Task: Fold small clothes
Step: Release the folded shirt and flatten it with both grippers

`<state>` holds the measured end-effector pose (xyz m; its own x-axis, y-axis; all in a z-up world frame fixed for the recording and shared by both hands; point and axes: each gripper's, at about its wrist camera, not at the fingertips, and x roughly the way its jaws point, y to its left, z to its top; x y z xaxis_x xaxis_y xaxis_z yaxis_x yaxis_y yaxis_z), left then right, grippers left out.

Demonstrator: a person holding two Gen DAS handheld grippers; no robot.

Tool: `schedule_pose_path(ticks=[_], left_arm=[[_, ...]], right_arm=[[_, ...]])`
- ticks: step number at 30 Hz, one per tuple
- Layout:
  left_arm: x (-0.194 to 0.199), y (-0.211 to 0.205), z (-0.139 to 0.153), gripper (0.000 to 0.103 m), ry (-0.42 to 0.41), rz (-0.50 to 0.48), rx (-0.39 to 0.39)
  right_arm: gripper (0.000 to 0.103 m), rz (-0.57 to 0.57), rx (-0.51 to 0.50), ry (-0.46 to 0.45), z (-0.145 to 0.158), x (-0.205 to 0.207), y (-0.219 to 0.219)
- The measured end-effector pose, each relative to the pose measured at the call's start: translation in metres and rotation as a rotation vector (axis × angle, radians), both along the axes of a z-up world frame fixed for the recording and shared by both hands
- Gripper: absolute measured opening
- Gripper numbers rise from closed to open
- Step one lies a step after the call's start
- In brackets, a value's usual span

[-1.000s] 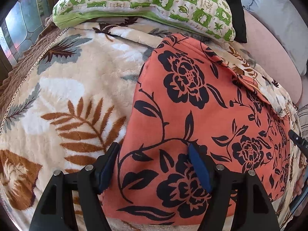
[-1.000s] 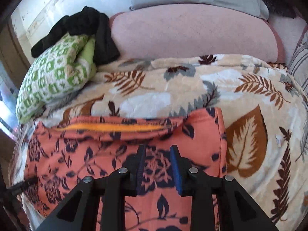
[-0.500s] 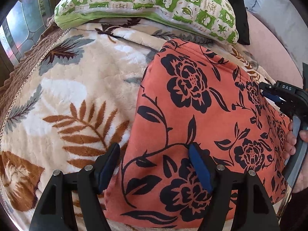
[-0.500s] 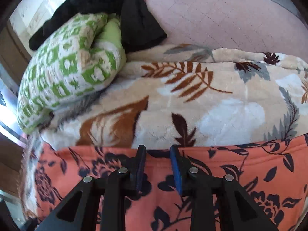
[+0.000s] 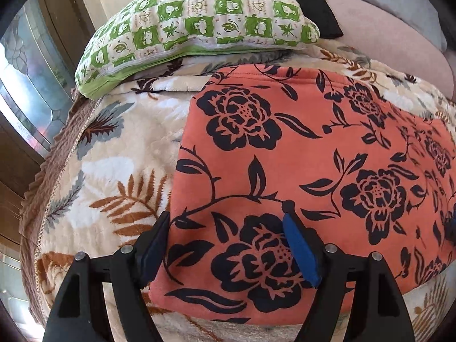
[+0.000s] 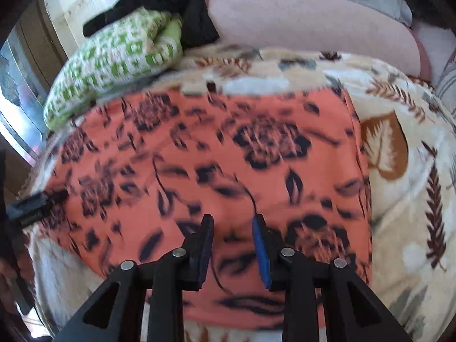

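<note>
I have the orange cloth (image 5: 299, 154) lying flat and folded on the leaf blanket (image 5: 114, 154), its far edge close under the green pillow (image 5: 199, 20). A black garment (image 6: 176, 8) is draped over the pillow's top.

My left gripper (image 5: 225, 222) hangs over the cloth's near left corner. Its jaws are wide apart and opening, one finger at the cloth's left edge, the other over a black flower; nothing is pinched.

My right gripper (image 6: 232, 225) is over the cloth's near middle in a blurred view. Its jaws stand a little apart and are opening, with the cloth below them but not gripped. The left gripper's tip shows at the cloth's left edge there.
</note>
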<state>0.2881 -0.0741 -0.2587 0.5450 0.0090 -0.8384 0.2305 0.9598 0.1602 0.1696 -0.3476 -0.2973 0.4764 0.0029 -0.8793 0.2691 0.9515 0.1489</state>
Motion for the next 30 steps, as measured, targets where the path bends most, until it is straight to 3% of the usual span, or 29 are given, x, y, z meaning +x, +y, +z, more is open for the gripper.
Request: schedule_pose_path(ticks=[3,6,11,18,30], left_arm=[[-0.008,-0.008,0.003,0.08,-0.044,-0.004,0.059],[-0.021,-0.011,0.021,0.08,-0.098,-0.023,0.006],[-0.038,-0.028,0.043,0.08,-0.173,-0.082,-0.043],[-0.05,-0.053,0.059,0.08,-0.191,-0.14,-0.135],[-0.053,-0.063,0.052,0.08,-0.183,-0.161,-0.131]], right_arm=[[0.031,-0.049,0.046,-0.072,0.01,-0.028,-0.006],[0.031,-0.101,0.09,-0.157,0.027,-0.043,-0.008],[0.031,-0.109,0.08,-0.256,0.036,-0.044,-0.008],[0.031,-0.078,0.134,-0.251,0.02,-0.018,0.006],[0.032,-0.014,0.161,-0.227,0.0,-0.001,0.024]])
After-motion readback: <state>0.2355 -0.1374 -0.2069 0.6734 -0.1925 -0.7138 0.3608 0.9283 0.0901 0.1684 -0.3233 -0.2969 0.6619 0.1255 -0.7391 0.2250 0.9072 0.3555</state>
